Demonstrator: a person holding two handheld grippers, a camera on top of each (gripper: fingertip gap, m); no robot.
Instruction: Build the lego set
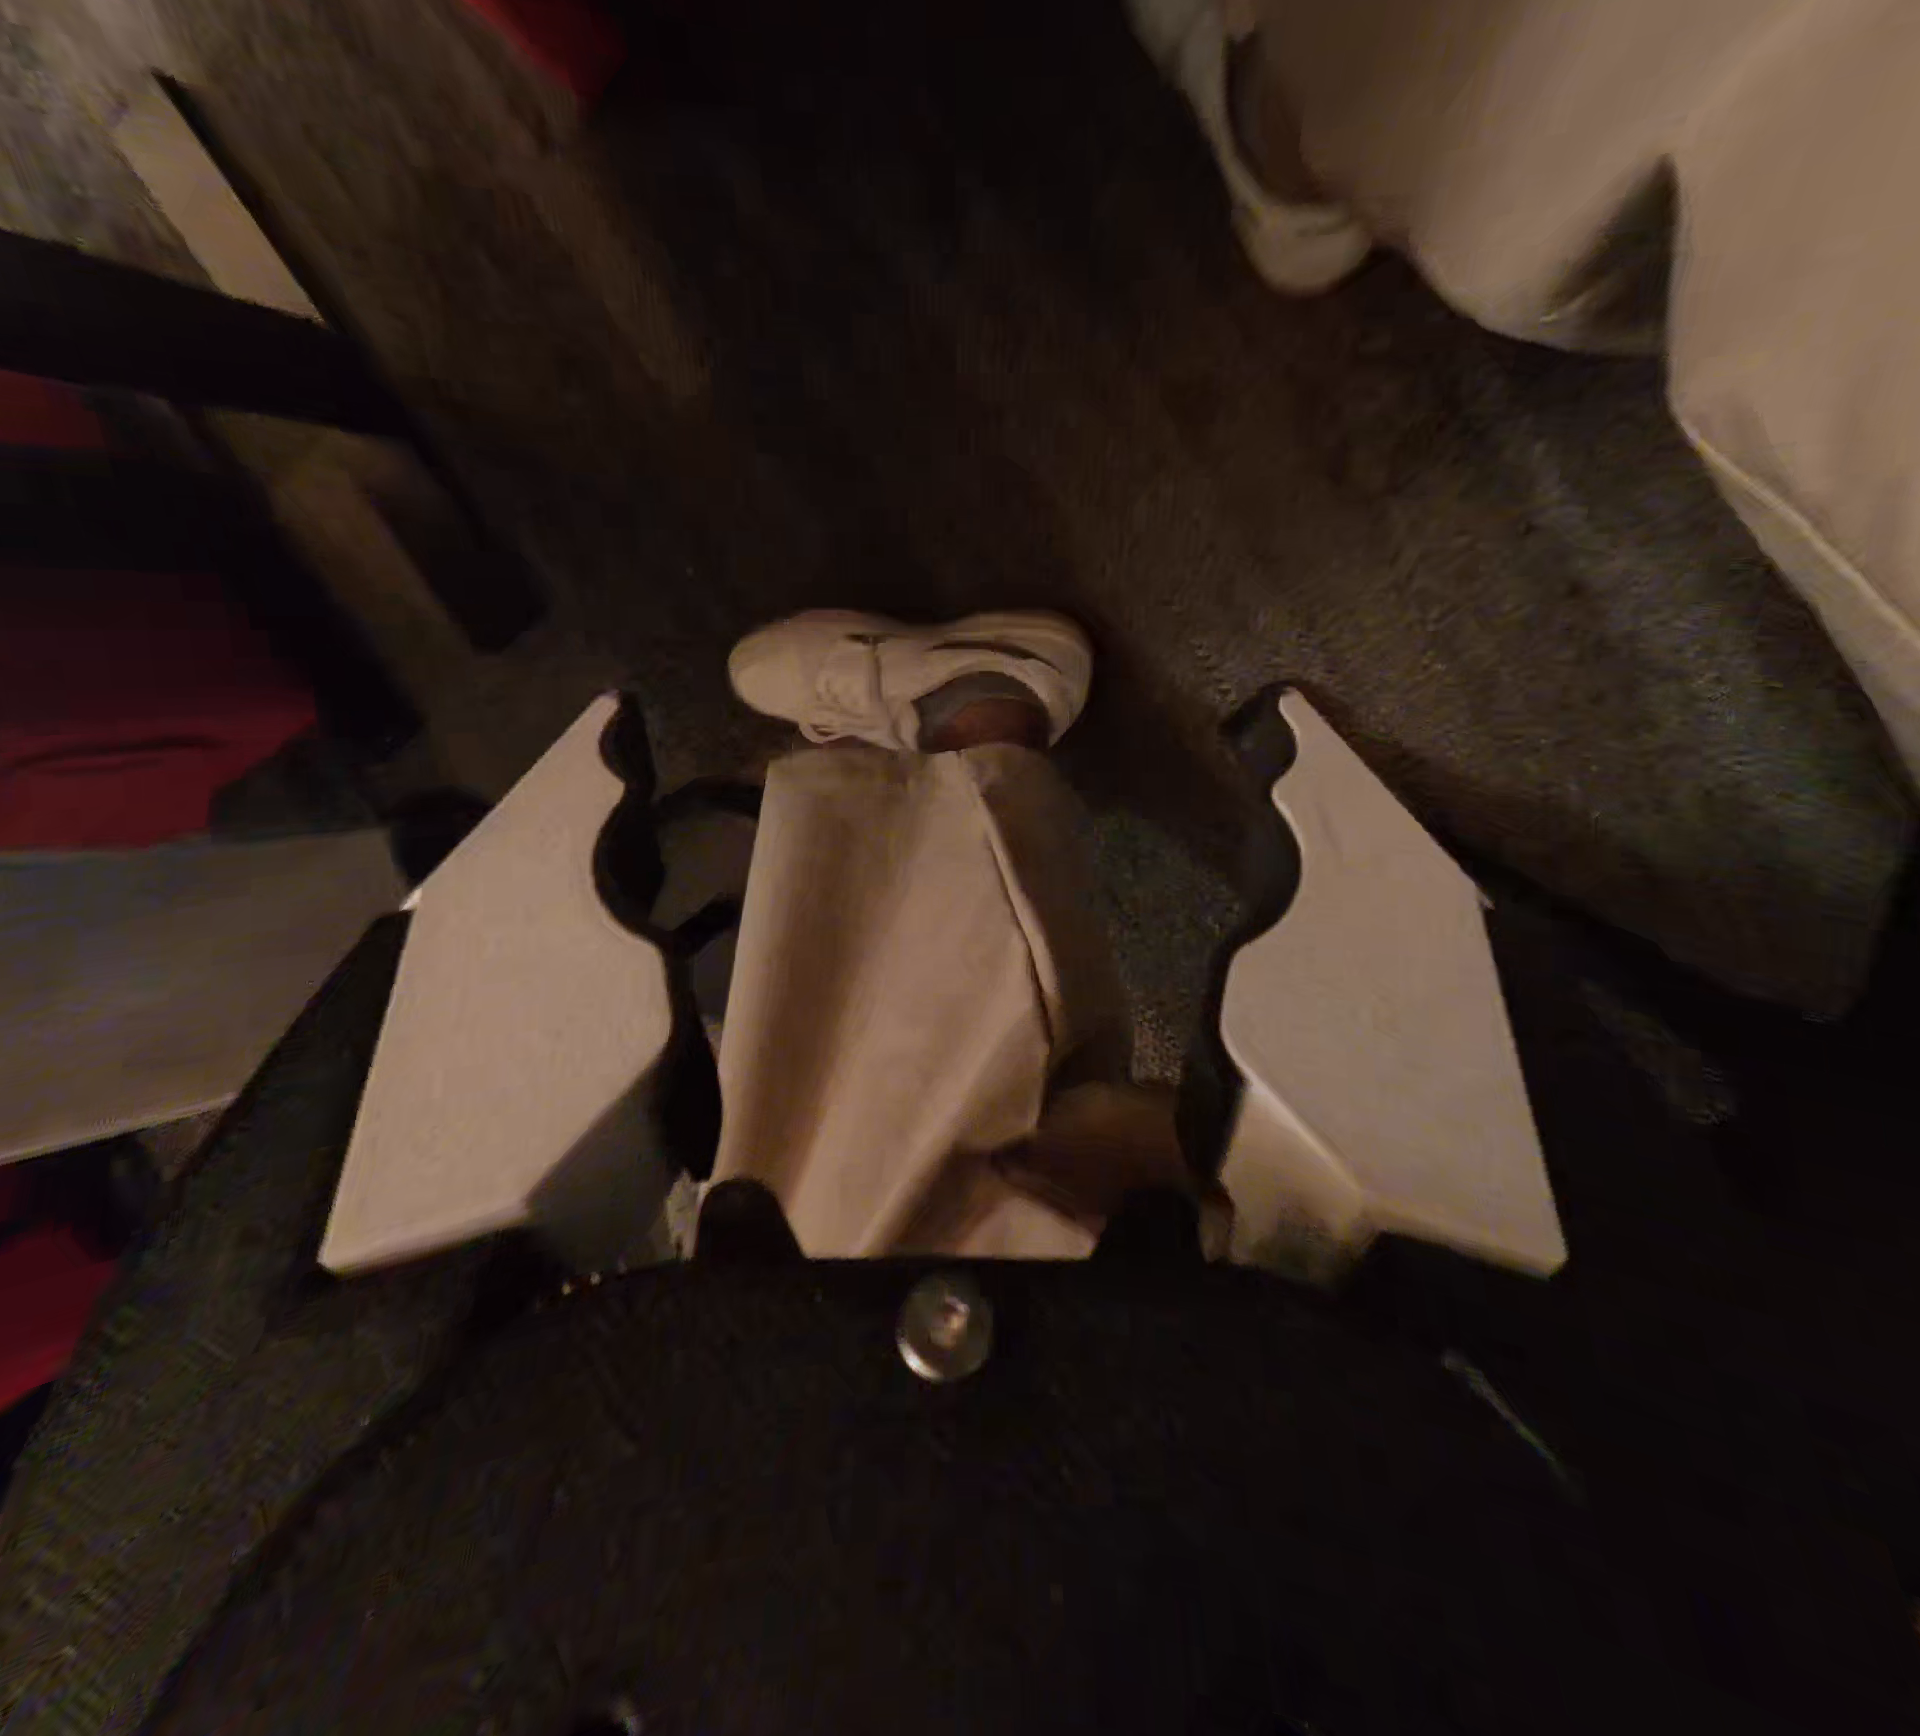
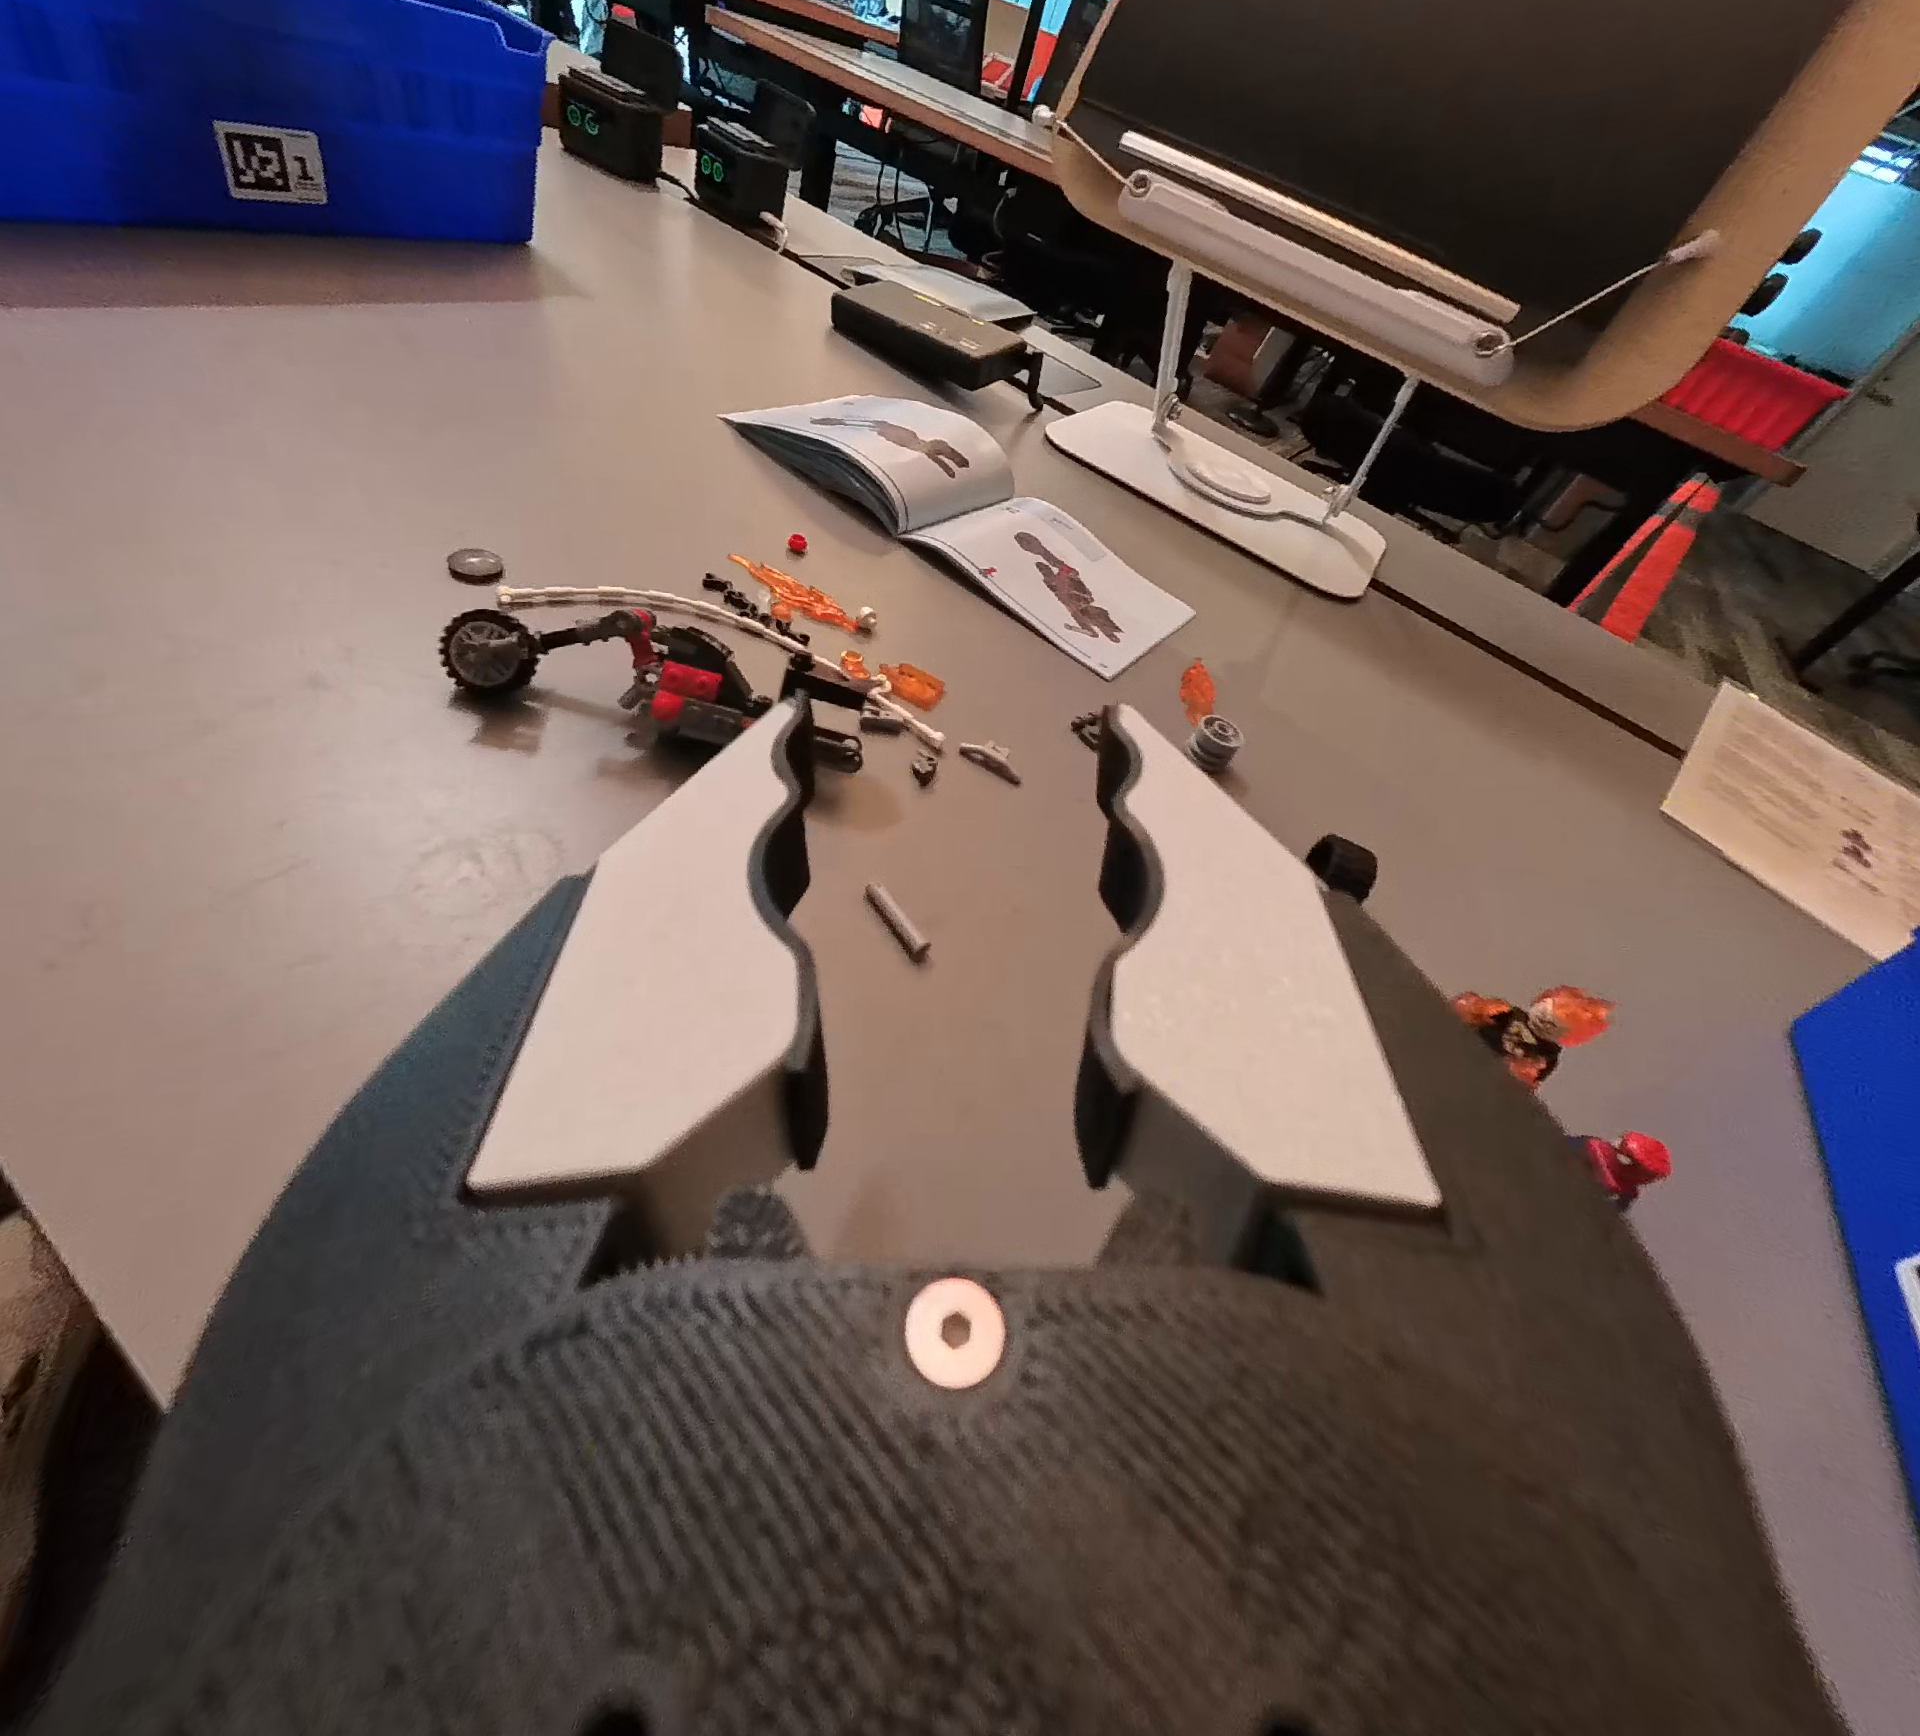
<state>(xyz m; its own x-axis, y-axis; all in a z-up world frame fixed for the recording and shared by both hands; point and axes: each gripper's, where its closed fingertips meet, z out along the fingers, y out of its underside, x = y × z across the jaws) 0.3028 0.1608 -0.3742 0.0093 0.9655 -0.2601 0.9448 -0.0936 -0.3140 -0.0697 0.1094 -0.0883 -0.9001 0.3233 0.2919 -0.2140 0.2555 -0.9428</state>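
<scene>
A long grey table [image 2: 260,460] runs through an open workshop, with more benches and dark chairs behind it, a blue bin [image 2: 260,86] at the far left and a lamp stand [image 2: 1226,481] to the right. On it lies the half-built motorbike [image 2: 623,663], resting on its side with one spoked wheel [image 2: 488,647] at the far end, beside an open instruction booklet [image 2: 966,502]. Loose pieces are scattered near it — orange flame parts [image 2: 795,590], a white chain [image 2: 623,597], a small grey wheel hub [image 2: 1216,739], a black tyre [image 2: 1342,865] and a short grey pin [image 2: 899,923] lying on the table in the gap between my fingers.

My right claw [image 2: 951,720] hangs over the table, spread apart and empty. My left claw [image 1: 940,710] is also spread and empty, but it points down at dark carpet [image 1: 1403,543], a trouser leg [image 1: 904,959] and a white shoe [image 1: 904,673] — well away from the work.

I judge the bike light and hard but brittle at its joints: the front fork and chain would likely pop off under a squeeze. I would grip it across the solid red-and-black body, not the wheel or the fork. The pin is tiny, smooth and round, so it may roll or slip; I would pinch it across its middle with the fingertips.
</scene>
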